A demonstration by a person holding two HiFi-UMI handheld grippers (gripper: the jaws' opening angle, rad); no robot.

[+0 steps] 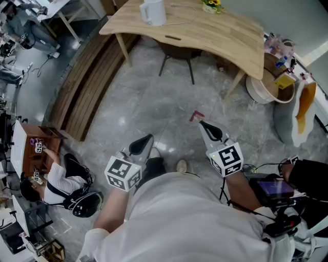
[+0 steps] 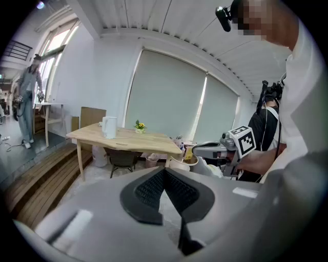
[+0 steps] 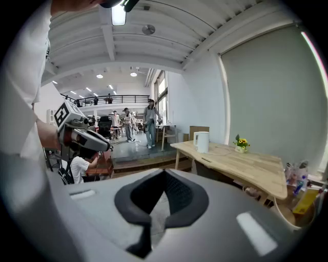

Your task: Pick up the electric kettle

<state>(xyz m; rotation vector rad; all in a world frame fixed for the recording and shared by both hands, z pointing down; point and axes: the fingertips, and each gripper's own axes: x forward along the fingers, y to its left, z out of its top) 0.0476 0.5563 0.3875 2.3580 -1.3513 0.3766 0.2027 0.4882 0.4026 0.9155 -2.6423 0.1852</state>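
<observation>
Left gripper [image 1: 142,145] and right gripper [image 1: 211,131], jaws clenched empty, hang near the body because the electric kettle [image 1: 154,11] stands far off on the table [image 1: 220,33].

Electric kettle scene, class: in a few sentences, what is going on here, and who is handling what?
A person stands on the grey floor, well short of the wooden table, with a gripper in each hand. The left gripper and right gripper are both shut and empty, pointing ahead and slightly down. The white electric kettle stands untouched near one end of the table, with a small pot of yellow flowers close by.
</observation>
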